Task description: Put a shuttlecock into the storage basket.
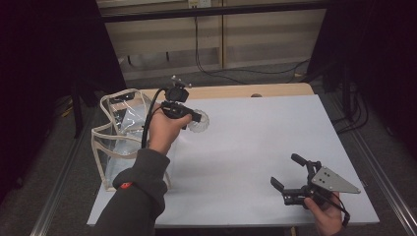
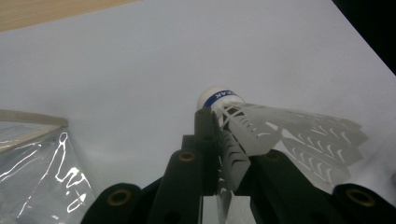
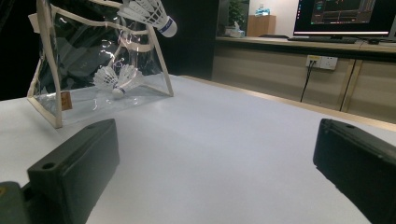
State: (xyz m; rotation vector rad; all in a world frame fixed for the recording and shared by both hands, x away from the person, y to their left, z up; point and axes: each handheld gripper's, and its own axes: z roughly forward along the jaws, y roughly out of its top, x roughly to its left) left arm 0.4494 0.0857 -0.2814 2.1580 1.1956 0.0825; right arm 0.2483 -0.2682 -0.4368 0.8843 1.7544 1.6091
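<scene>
Working surface: holding nothing but the job, your white table [image 1: 255, 147] leaves room between the two hands.
Clear bag [image 1: 120, 132]: it stands at the table's left edge, mouth up, so you can drop things in from above; two shuttlecocks [image 3: 116, 79] lie on its floor.
Left gripper [image 1: 194, 117]: you hold it raised just beside the bag, jaws clamped on the skirt of a white shuttlecock [image 2: 261, 135], cork end forward, likely bound for the bag.
Right gripper [image 1: 287, 172]: you rest it low near the table's front right corner, well apart from the bag, jaws spread wide and gripping nothing, apparently waiting its turn.
</scene>
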